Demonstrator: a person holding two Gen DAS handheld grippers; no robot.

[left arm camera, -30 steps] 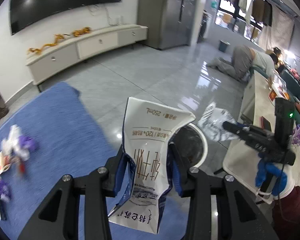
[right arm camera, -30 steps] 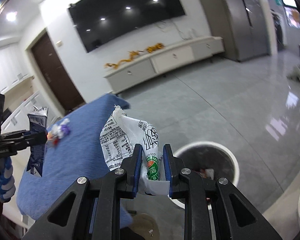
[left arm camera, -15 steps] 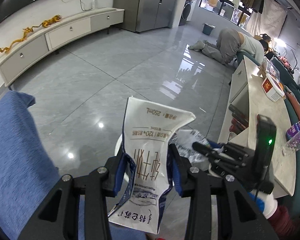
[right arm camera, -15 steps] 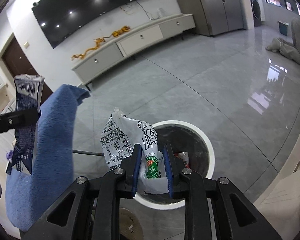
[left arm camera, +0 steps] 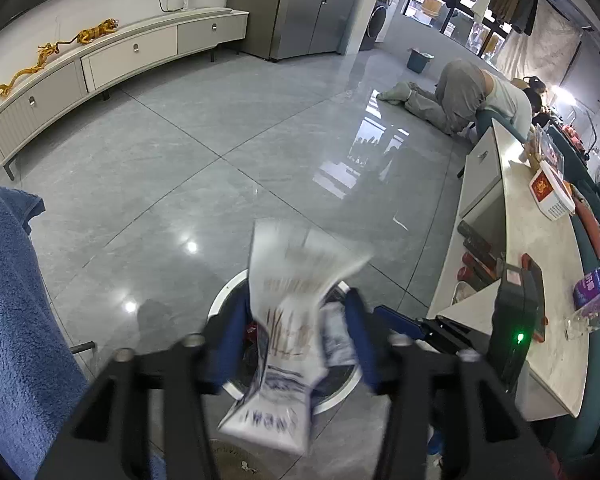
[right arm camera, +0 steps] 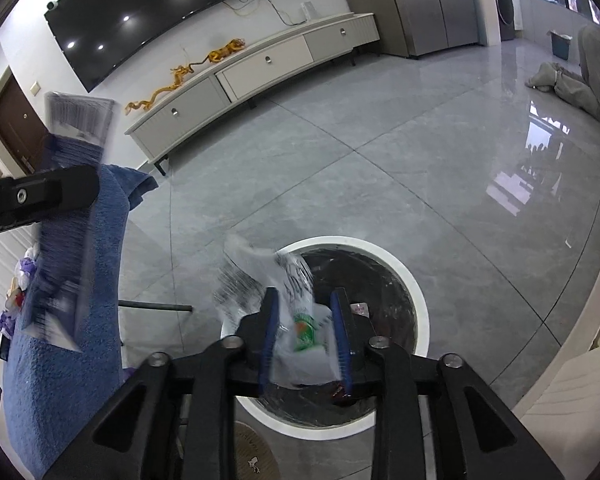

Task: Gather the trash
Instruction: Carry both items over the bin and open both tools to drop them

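Both grippers over the round white-rimmed trash bin [right arm camera: 404,276], jaws just opened, trash loose between them.

Above the bin, the left gripper [left arm camera: 296,332] has been opening; its blue pads stand apart from the crumpled white-and-blue milk carton [left arm camera: 292,328], which shows blurred between them over the bin's dark lined mouth. The right gripper [right arm camera: 306,334] has likewise been opening, and the thin crinkled white plastic wrapper with green print [right arm camera: 292,308] sits slack between its blue pads, directly above the bin. Left of the bin hangs a fuzzy blue towel-like cloth [right arm camera: 60,360]. Beyond the bin stretches glossy grey tiled floor [right arm camera: 380,152], then a long pale low cabinet [right arm camera: 260,68] bearing golden dragon figurines [right arm camera: 172,80]. Far right of the bin, a person [left arm camera: 472,96] kneels on the floor.
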